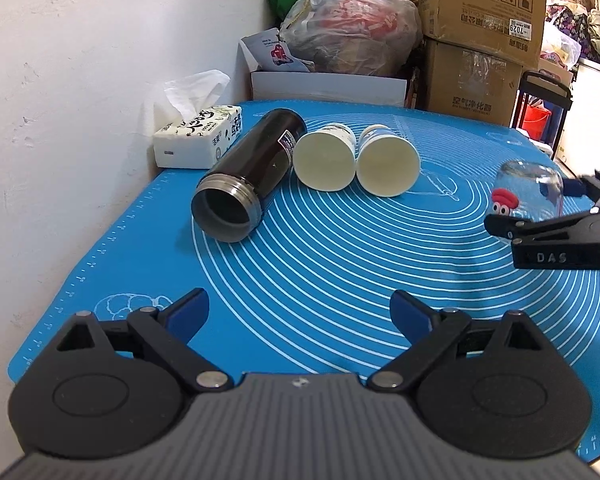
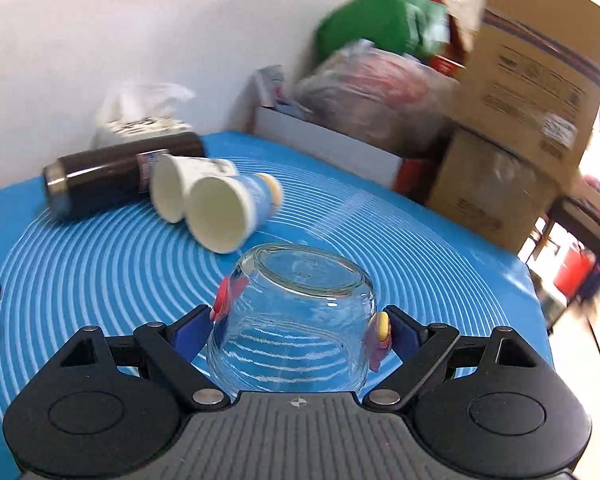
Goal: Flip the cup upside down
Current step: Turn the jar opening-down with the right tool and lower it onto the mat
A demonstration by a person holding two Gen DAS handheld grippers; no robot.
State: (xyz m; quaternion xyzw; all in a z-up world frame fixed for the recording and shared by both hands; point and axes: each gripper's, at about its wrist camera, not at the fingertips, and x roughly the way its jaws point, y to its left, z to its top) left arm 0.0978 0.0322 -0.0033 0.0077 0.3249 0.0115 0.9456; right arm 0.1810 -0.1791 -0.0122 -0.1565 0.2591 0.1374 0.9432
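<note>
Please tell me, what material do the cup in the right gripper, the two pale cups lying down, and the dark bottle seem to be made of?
Held cup: clear glass, glossy; the mat lines show through it.
Two pale cups: probably paper, matte cream inside, printed outside.
Dark bottle: likely metal, with a dark coated body and a bare, dull grey threaded neck.

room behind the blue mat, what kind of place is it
Probably a home storage corner: stacked brown cardboard boxes, a clear plastic bag stuffed with red things and a white tissue pack against a bare white wall.
</note>
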